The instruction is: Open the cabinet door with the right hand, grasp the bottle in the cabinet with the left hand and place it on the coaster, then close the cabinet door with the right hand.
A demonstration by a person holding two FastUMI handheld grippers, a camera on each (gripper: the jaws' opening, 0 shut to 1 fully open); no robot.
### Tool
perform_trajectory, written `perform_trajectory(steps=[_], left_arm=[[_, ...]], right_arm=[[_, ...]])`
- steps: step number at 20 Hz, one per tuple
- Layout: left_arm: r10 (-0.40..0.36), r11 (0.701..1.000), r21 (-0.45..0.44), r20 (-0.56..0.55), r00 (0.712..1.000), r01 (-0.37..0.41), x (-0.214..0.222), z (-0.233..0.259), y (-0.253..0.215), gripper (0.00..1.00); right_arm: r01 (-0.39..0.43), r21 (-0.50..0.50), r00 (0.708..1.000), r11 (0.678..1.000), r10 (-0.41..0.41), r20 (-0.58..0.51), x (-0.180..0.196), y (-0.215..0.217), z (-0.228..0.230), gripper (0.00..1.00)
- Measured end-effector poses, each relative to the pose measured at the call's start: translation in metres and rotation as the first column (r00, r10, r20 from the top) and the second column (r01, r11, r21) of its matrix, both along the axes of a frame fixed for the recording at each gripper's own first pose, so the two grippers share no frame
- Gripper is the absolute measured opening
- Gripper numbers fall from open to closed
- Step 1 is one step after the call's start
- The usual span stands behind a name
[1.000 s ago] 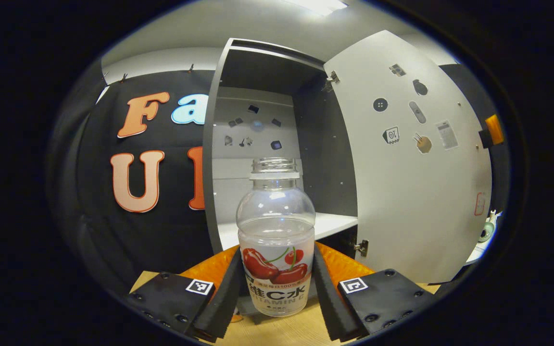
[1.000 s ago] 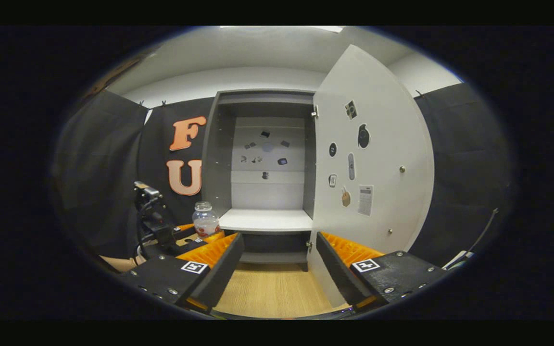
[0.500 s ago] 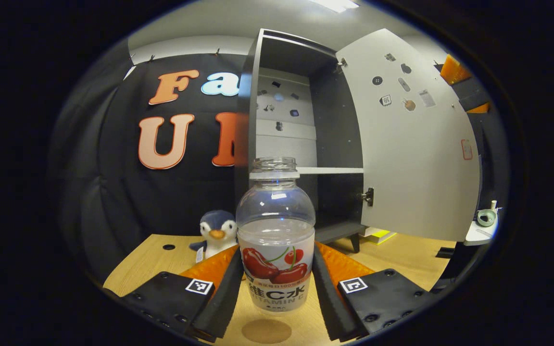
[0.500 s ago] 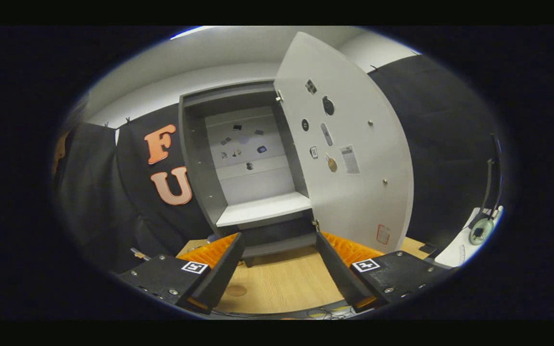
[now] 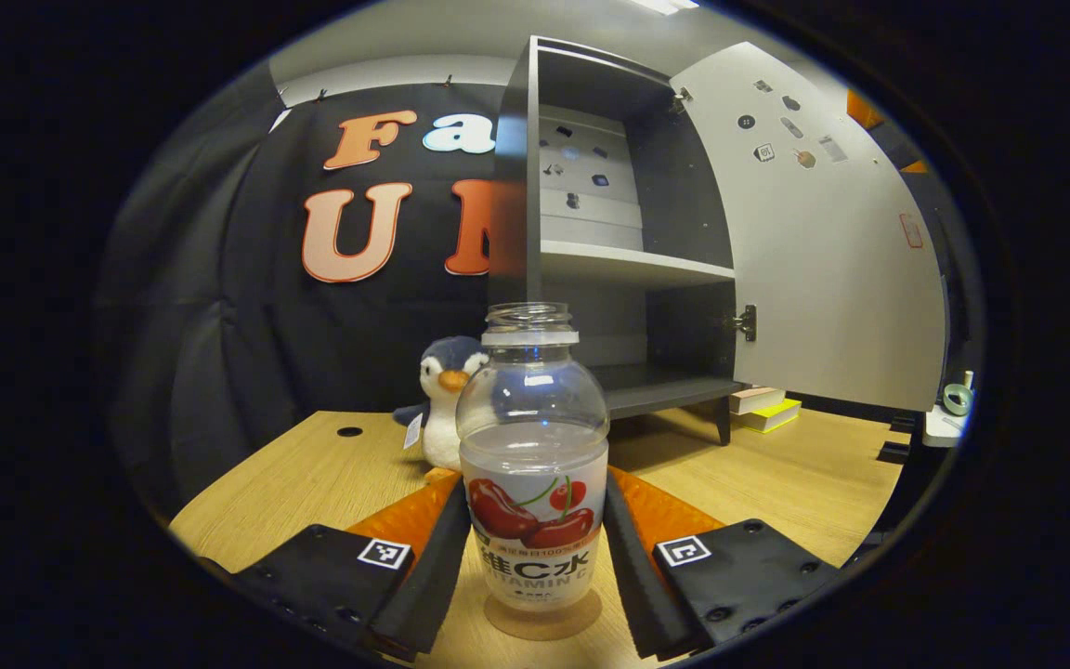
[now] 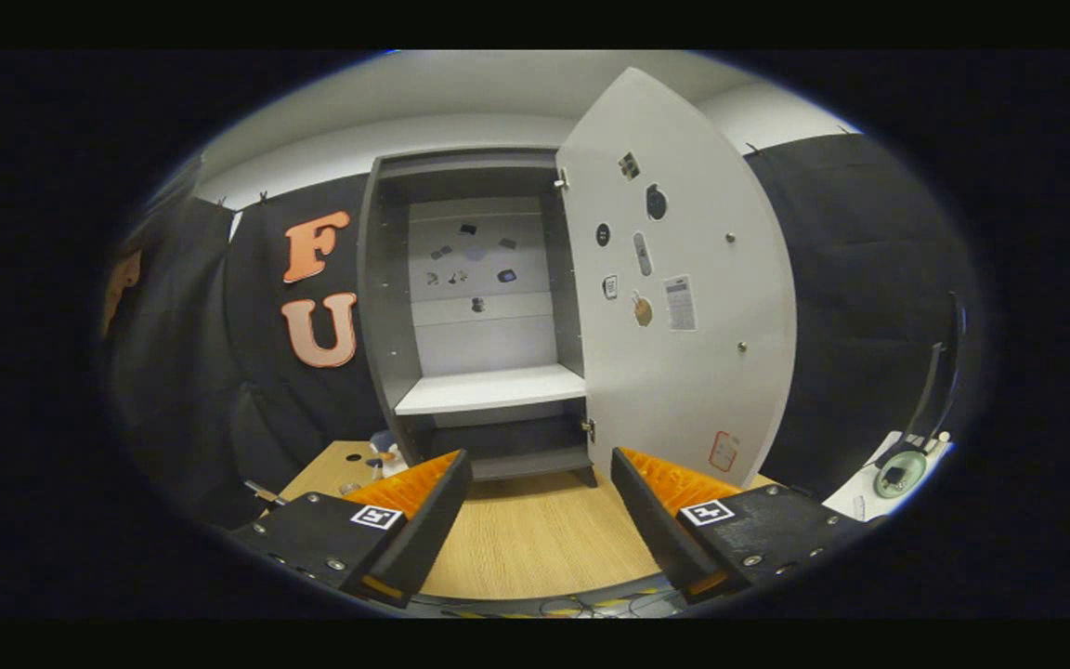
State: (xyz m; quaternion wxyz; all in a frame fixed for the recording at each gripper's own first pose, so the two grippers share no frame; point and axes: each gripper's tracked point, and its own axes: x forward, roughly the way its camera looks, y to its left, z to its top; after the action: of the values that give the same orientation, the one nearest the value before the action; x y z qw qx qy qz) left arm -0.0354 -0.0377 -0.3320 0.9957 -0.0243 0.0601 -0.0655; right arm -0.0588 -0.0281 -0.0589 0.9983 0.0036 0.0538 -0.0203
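Note:
A clear capless bottle with a cherry label stands between the fingers of my left gripper, which is shut on it. Its base rests on or just above the round brown coaster on the wooden table. Behind it the grey cabinet stands with its white door swung wide open to the right. In the right gripper view, the cabinet faces me with its door open, and my right gripper is open, empty and well short of the door.
A plush penguin sits on the table just behind the bottle, left of the cabinet. Books lie under the door's edge. A side stand with a tape roll is at the far right. Cables lie near the front table edge.
My left gripper has come down with the bottle from shelf height to the coaster on the table. The right gripper drifted back slightly and stays open; the door has not moved.

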Motion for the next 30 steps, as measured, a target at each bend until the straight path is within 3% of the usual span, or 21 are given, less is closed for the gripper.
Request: perform_trajectory(steps=[6,19,21,22,23,30], left_arm=[[-0.019,1.000,0.002,-0.011,1.000,0.019,-0.001,-0.017,-0.009,0.81],[-0.007,0.999,0.052,-0.064,0.998,0.010,0.000,-0.045,-0.007,0.87],[-0.015,0.999,0.040,-0.065,0.998,0.018,0.001,-0.044,-0.009,0.94],[-0.014,0.999,0.037,-0.066,0.998,0.017,0.002,-0.042,-0.008,0.96],[-0.014,0.999,0.036,-0.065,0.998,0.016,0.003,-0.040,-0.008,0.96],[0.004,0.999,0.036,-0.017,1.000,-0.003,0.028,0.015,-0.003,0.97]], right_arm=[[-0.034,-0.044,0.999,0.998,0.034,-0.004,0.006,0.013,0.001,0.93],[-0.006,-0.043,0.999,0.999,0.005,-0.033,0.009,0.000,-0.009,0.93],[-0.010,-0.041,0.999,0.999,0.008,-0.040,0.012,0.000,-0.011,0.93],[-0.011,-0.037,0.999,0.999,0.010,-0.040,0.012,0.001,-0.012,0.89],[-0.012,-0.029,0.999,0.999,0.011,-0.040,0.013,0.001,-0.012,0.93],[0.014,0.018,1.000,1.000,-0.014,0.010,0.004,-0.015,0.012,0.93]])
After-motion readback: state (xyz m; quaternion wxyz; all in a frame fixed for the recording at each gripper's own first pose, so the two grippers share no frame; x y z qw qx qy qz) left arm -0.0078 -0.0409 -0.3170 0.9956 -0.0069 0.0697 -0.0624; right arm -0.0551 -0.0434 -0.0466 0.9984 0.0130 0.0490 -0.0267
